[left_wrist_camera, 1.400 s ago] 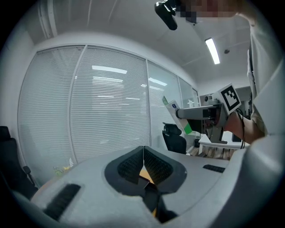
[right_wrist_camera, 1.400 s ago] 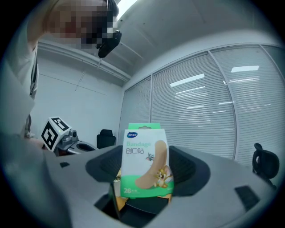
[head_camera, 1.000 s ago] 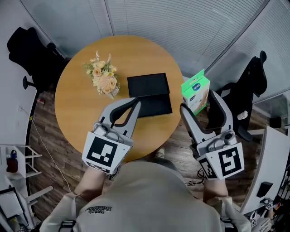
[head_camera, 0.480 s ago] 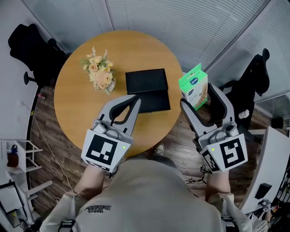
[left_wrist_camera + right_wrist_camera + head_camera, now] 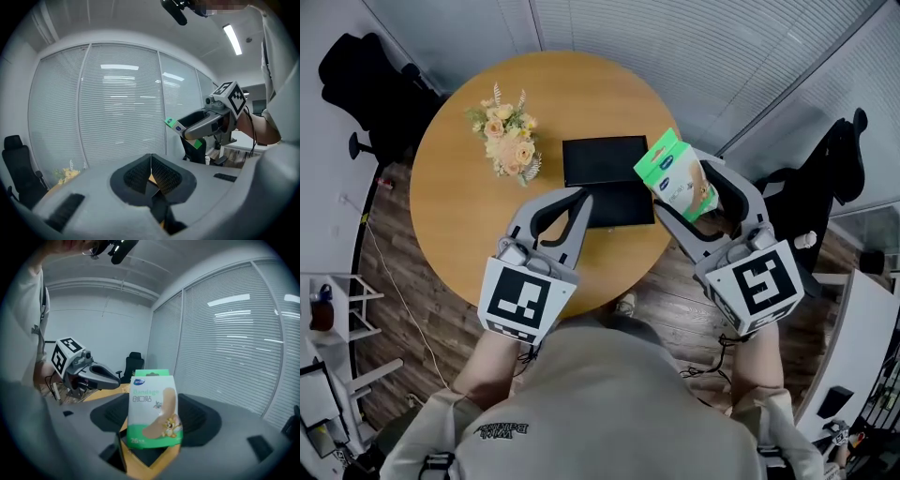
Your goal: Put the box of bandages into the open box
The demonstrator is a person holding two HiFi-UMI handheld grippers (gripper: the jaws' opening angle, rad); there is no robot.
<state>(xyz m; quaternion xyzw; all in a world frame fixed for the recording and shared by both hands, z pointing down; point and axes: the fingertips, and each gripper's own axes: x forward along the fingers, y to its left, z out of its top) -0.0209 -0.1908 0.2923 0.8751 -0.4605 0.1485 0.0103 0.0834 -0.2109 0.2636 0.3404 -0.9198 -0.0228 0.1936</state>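
Note:
The green-and-white box of bandages [image 5: 672,175] hangs tilted in the air, with my right gripper [image 5: 686,190] shut on it. It is above the round wooden table's [image 5: 459,216] right edge, just right of the black open box [image 5: 604,160], whose second black half [image 5: 619,203] lies in front of it. In the right gripper view the box of bandages [image 5: 152,406] stands upright between the jaws. My left gripper [image 5: 578,197] hovers by the front black half, shut and empty; its pads [image 5: 159,176] meet. The left gripper view shows the right gripper [image 5: 190,127] carrying the box of bandages [image 5: 172,124].
A small bouquet of pale flowers [image 5: 508,142] stands on the table left of the black box. Black office chairs sit at the far left [image 5: 366,84] and at the right [image 5: 825,178]. Blinds and glass walls run behind the table. A white shelf [image 5: 337,328] is at the left.
My right gripper has carried the box of bandages leftwards, from beyond the table's right edge to beside the black box, and tilted it. The left gripper has barely moved.

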